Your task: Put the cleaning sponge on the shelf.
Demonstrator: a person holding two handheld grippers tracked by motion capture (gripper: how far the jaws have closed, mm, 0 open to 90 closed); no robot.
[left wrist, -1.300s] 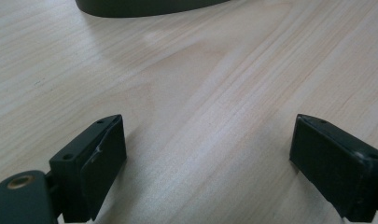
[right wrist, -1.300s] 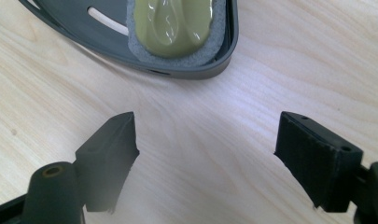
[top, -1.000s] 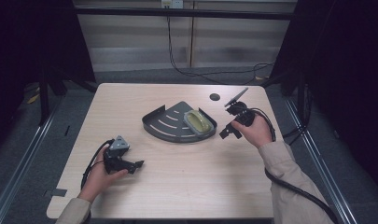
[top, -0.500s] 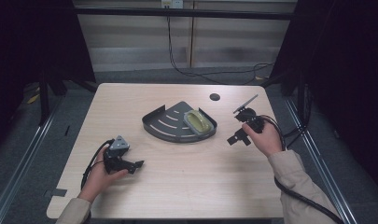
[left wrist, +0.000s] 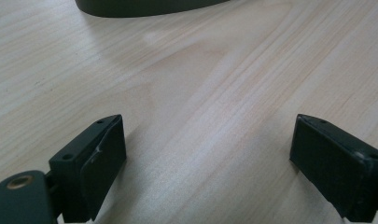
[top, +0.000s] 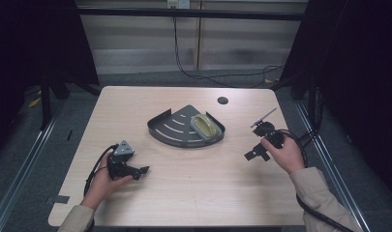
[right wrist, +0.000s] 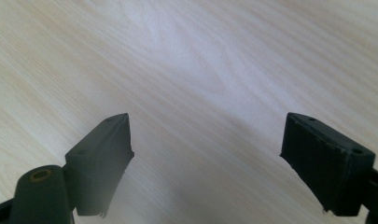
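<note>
Both hands rest low on the table (top: 193, 183), left gripper (top: 141, 171) and right gripper (top: 254, 153) fingers spread wide, empty.

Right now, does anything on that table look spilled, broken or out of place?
Nothing stands out. The dark fan-shaped tray sits flat mid-table with a yellowish sponge lying inside its right end. No spill shows on the wood. The left hand-held gripper and the right hand-held gripper are both open and hold nothing.
</note>
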